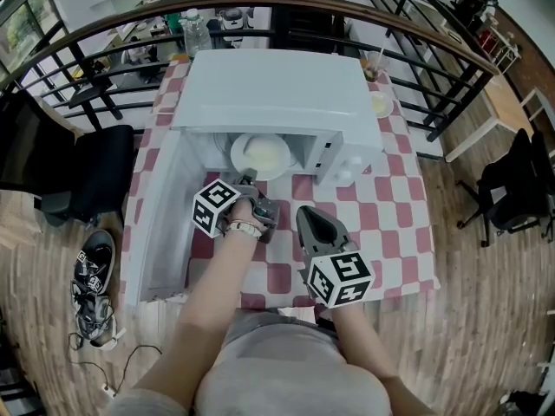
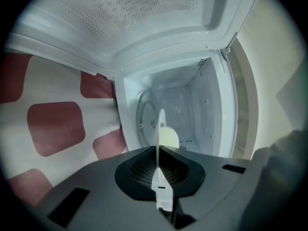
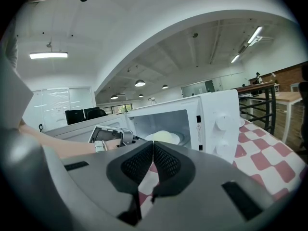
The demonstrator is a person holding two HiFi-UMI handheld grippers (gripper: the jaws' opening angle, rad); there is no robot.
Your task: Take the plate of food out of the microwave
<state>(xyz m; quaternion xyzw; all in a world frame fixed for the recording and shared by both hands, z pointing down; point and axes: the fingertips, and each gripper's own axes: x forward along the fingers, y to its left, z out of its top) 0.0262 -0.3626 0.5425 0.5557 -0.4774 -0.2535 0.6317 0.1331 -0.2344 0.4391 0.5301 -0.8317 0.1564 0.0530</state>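
Left gripper (image 1: 249, 178), clamped on the plate (image 1: 260, 156) rim:
- Ahead: microwave (image 1: 269, 94) cavity; walls close on both sides of the plate, roof low above it.
- To its left: open door (image 1: 160, 224), swung out toward you, bars your way on that side.
- To its right: panel (image 1: 347, 159) with knobs.
- Behind it, toward you: bare table (image 1: 390, 206) cloth, free room.

Right gripper (image 1: 308, 215), jaws together on nothing:
- Ahead: the panel.
- Just to its left: your left arm (image 1: 221, 276).
- To its right: open cloth, you can pass.
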